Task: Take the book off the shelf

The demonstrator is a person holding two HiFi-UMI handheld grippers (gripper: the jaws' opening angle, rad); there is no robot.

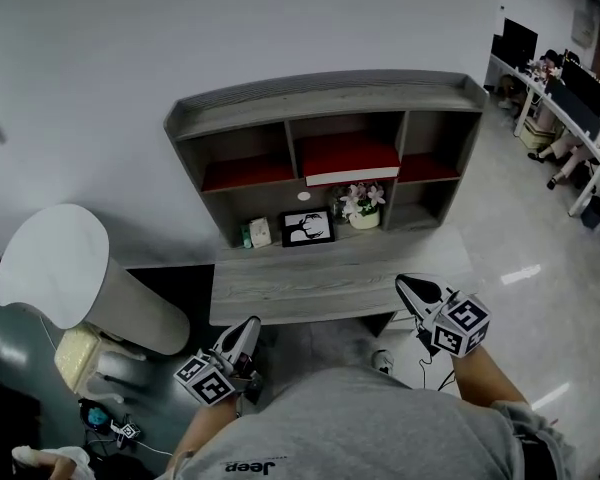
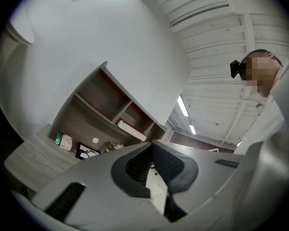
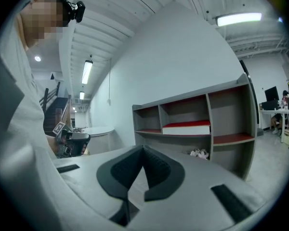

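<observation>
Red on top with white page edges, the book [image 1: 350, 164] is lying flat in the middle upper compartment of the grey shelf [image 1: 330, 96], which is standing on the counter [image 1: 310, 286]. Below it, a framed picture [image 1: 308, 228] and a pot of flowers [image 1: 364, 204] are sitting in the lower opening. The left gripper [image 1: 250, 324] and right gripper [image 1: 404, 282] are hovering by the counter's front edge, well apart from the book, each with jaws pressed together on nothing.

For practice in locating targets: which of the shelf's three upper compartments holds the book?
The middle compartment: the red-covered book lies flat in it; the left compartment and right compartment show only red floors.
</observation>
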